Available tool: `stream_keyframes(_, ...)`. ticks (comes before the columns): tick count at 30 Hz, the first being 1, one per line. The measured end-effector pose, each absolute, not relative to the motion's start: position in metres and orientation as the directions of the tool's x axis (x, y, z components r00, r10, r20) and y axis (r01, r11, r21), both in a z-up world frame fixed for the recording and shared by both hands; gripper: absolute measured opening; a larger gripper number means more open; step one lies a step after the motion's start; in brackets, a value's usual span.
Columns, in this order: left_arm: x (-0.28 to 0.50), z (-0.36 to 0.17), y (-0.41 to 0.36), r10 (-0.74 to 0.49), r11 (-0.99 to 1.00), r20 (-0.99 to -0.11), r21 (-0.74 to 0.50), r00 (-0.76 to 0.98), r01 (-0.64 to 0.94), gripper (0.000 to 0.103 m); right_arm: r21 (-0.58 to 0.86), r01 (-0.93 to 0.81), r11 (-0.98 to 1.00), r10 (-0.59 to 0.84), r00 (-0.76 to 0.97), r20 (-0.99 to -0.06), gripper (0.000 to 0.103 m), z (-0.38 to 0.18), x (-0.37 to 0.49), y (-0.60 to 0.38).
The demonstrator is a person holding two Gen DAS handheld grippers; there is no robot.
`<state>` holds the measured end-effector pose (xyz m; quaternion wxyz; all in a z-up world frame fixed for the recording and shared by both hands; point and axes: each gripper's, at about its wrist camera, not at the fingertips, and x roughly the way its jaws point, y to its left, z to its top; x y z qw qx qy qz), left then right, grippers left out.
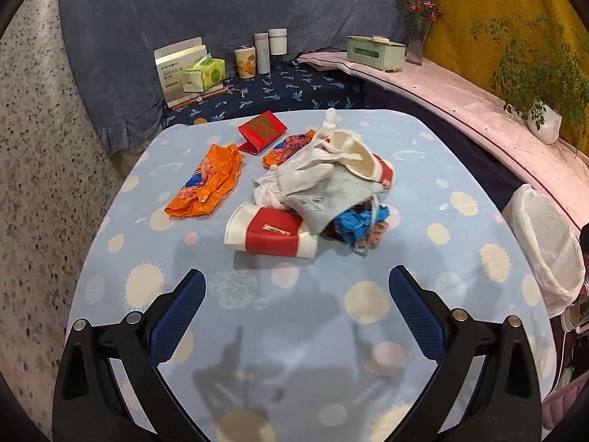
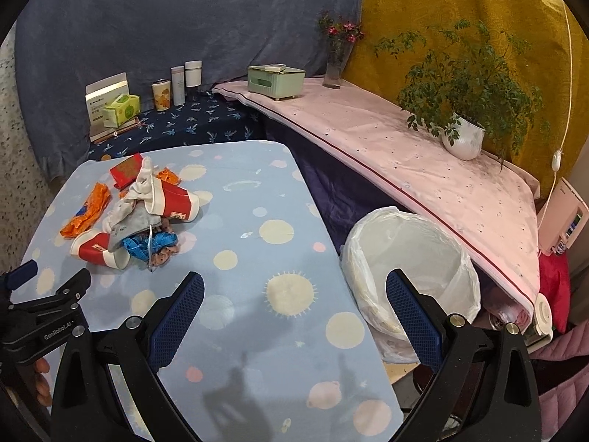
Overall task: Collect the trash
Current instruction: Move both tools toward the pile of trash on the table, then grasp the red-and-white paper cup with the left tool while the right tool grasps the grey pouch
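Observation:
A heap of trash lies mid-table: a flattened red-and-white paper cup [image 1: 270,234], a second cup [image 1: 362,162], grey-white cloth [image 1: 313,180], blue scraps [image 1: 359,221], two orange wrappers [image 1: 208,182] and a red packet [image 1: 262,130]. My left gripper [image 1: 296,287] is open and empty, short of the near cup. My right gripper [image 2: 294,291] is open and empty over the table's right part, with the heap [image 2: 136,217] far to its left. A white-lined bin [image 2: 408,269] stands beside the table's right edge, behind the right finger. The left gripper [image 2: 22,276] shows at the right wrist view's left edge.
The table carries a light blue dotted cloth [image 1: 294,331]. Behind it are a tissue pack [image 1: 204,72], jars [image 1: 267,51] and a green box [image 1: 373,49]. A pink shelf [image 2: 423,169] holds a potted plant [image 2: 464,140] and a flower vase [image 2: 337,62]. The bin also shows at right [image 1: 545,243].

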<state>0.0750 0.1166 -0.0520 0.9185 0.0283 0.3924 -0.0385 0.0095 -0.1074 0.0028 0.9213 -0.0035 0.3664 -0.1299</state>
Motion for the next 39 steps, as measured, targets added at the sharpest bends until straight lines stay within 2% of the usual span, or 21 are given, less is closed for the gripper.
stream_keyframes(6, 0.104, -0.073, 0.131, -0.036, 0.992, -0.717, 0.061, 0.696, 0.114, 0.095, -0.065, 0.199, 0.978, -0.186, 0.683, -0.706, 0.095, -0.016, 0.041, -0.089)
stream_keyframes(21, 0.150, -0.111, 0.135, -0.112, 0.989, -0.762, -0.022, 0.637, 0.148, 0.095, -0.069, 0.137, 0.988, -0.142, 0.656, -0.741, 0.095, -0.044, 0.098, -0.044)
stream_keyframes(23, 0.152, -0.113, 0.136, -0.125, 0.988, -0.767, -0.034, 0.629, 0.154, 0.088, -0.056, 0.126, 0.990, -0.125, 0.649, -0.751, 0.095, -0.048, 0.105, -0.040)
stream_keyframes(24, 0.154, -0.113, 0.137, -0.131, 0.987, -0.773, -0.041, 0.620, 0.157, 0.081, -0.047, 0.123, 0.991, -0.116, 0.645, -0.755, 0.095, -0.049, 0.109, -0.038)
stream_keyframes(27, 0.154, -0.113, 0.143, -0.152, 0.986, -0.777, -0.073, 0.611, 0.152, 0.081, -0.016, 0.111, 0.994, -0.083, 0.635, -0.768, 0.094, -0.055, 0.118, -0.032)
stream_keyframes(32, 0.150, -0.108, 0.153, -0.156, 0.986, -0.768, -0.086, 0.620, 0.141, 0.081, 0.035, 0.077, 0.996, -0.021, 0.620, -0.784, 0.086, -0.064, 0.136, -0.018)
stream_keyframes(39, 0.150, -0.105, 0.162, -0.126, 0.992, -0.770, -0.080, 0.626, 0.102, 0.081, 0.100, 0.035, 0.994, 0.059, 0.593, -0.803, 0.067, -0.080, 0.166, 0.002)
